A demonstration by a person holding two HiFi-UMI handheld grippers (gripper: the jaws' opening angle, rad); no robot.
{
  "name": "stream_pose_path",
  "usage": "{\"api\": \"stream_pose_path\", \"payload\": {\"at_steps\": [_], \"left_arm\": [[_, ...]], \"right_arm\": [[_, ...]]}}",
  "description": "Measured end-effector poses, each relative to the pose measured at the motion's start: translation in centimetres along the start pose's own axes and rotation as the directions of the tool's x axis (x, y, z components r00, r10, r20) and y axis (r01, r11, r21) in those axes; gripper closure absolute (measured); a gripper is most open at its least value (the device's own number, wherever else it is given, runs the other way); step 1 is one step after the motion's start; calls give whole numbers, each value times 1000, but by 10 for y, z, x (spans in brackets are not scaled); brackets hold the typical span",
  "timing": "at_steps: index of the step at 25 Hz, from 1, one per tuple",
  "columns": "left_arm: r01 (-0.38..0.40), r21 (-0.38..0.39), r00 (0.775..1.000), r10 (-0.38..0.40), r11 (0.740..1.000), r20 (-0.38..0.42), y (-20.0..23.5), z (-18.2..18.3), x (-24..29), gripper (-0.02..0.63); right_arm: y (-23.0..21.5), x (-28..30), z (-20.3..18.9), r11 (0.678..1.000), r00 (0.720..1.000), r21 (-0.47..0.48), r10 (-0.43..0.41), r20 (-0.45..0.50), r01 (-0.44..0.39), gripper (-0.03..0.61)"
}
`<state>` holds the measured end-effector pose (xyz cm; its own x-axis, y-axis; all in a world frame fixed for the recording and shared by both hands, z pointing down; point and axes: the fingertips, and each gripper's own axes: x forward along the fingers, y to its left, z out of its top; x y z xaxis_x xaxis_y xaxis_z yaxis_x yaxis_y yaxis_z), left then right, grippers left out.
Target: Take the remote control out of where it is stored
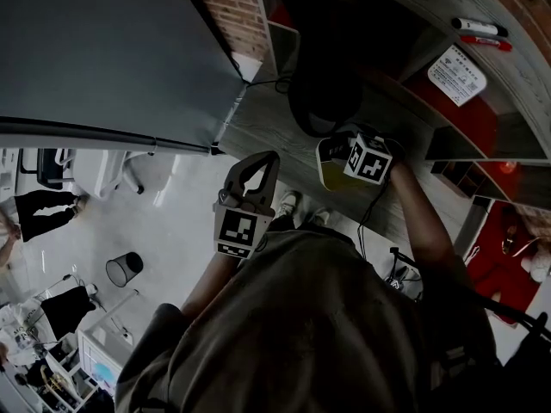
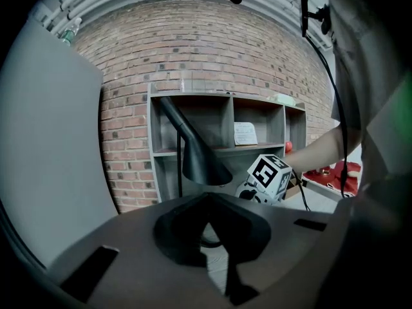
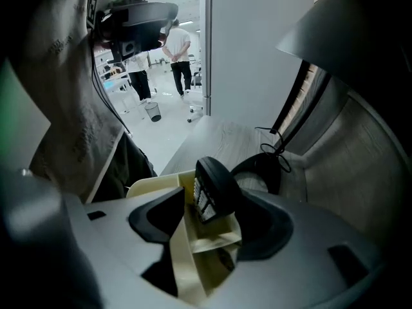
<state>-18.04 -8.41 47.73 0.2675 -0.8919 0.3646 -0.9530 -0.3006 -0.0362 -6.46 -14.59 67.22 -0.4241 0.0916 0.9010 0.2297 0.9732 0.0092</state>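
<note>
Right at the lens, mid-frame, my right claw [image 3: 214, 195] stood parted around the remote control [image 3: 217, 179], upright in its cream holder [image 3: 158, 184] on the tabletop [image 3: 219, 140]; clamping and lifting seemed next, with my left claw [image 2: 206, 197] closed, empty.

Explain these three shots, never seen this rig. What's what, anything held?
No robot: a person carries a two-finger gripper in each hand. The head view looks down from their head; the other two cameras ride on the grippers, looking along the fingers. The right gripper has its fingers apart either side of a black remote control standing in a cream holder on a grey desk; not clamped yet. The left gripper is shut and empty, facing a black lamp and a shelf.
</note>
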Motion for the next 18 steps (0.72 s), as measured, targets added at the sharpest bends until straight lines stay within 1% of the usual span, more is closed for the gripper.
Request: {"api": "stream_pose_path", "payload": {"at_steps": [3, 5, 8, 11, 12, 18], "left_arm": [[1, 1, 1000, -1, 1000, 2, -1, 0, 0, 603], [2, -1, 1000, -2, 1000, 0, -1, -1, 0, 603], [-1, -5, 1000, 1, 1000, -1, -1, -2, -3, 603], [-8, -4, 1000, 8, 1000, -6, 1, -4, -5, 603], [-10, -6, 1000, 10, 1000, -7, 2, -5, -6, 603], [-17, -13, 1000, 17, 1000, -13, 3, -9, -8, 603]], "right_arm": [[10, 2, -1, 999, 999, -25, 35, -8, -36, 373], [13, 6, -5, 999, 999, -22, 44, -25, -45, 376], [14, 11, -7, 997, 998, -54, 51, -38, -53, 376], [9, 9, -8, 998, 998, -23, 51, -47, -52, 380], [8, 9, -8, 998, 998, -18, 53, -44, -54, 397], [13, 13, -4, 997, 996, -17, 75, -42, -76, 430]]}}
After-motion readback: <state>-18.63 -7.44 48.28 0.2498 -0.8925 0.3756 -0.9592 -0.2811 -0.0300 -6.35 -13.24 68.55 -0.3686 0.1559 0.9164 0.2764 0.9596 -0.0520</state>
